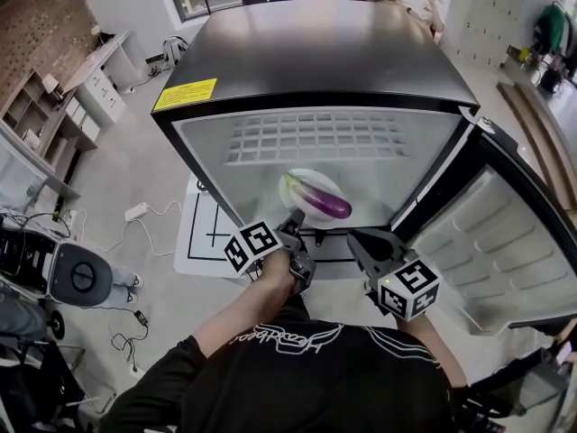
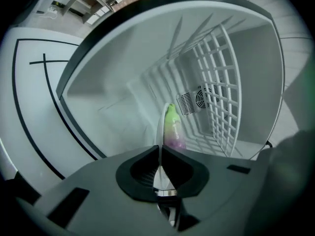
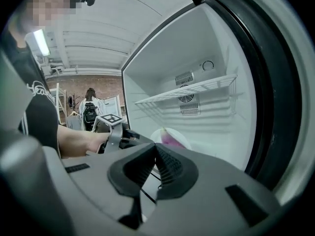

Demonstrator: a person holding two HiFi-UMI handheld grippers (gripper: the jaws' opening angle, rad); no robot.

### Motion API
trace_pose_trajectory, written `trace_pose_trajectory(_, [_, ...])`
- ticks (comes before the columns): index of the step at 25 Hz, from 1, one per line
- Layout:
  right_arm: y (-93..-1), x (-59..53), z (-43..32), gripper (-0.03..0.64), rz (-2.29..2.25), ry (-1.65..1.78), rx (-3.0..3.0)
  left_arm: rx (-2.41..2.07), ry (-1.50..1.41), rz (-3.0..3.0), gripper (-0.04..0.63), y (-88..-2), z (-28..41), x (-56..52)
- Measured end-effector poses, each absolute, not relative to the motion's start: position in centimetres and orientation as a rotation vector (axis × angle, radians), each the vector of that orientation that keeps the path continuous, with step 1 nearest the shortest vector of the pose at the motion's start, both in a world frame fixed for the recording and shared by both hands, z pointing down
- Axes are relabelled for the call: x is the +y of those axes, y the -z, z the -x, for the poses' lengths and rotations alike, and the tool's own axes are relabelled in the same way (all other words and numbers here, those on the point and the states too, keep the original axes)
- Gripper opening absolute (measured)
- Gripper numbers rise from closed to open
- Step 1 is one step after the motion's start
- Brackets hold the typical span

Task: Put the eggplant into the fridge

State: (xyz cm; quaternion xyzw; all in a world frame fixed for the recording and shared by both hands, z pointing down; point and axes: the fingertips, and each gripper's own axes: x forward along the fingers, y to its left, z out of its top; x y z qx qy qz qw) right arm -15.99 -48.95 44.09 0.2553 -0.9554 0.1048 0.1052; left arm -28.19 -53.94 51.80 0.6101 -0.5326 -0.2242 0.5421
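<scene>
Grey floor [image 1: 135, 161], brick wall [image 1: 36, 25], open fridge [image 1: 315, 52]

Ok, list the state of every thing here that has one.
fridge door: wide open
left gripper: shut on plate rim
right gripper: shut, empty
eggplant: lying on the plate
plate: held by its rim, within the fridge

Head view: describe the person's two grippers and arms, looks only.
The left gripper and the right gripper both have grey plastic bodies with black ribbed jaw pads. Each carries a white cube printed with black square markers. The person wears a black short-sleeved shirt with white lettering, so the forearms are bare.
</scene>
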Motion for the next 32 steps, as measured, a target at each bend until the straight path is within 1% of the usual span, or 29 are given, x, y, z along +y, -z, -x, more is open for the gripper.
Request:
trace_pose_trajectory(11, [-42.0,-53.4,16.2,0.008,-0.761,-0.323,-2.800,-1.251,0.514,-1.354,0.026,-52.3,26.9,-61.0])
trace_pose_trajectory(23, [-42.6,-54.2,17.1,0.008,-0.761,-0.352,-2.797,-1.193,0.554,-1.186,0.028,-55.1,27.1,-62.3])
trace_pose_trajectory(32, [-42.6,-54.4,17.0,0.008,-0.774,-0.370,-2.805,-1.148,0.570,-1.135,0.028,-55.4,26.9,-62.9])
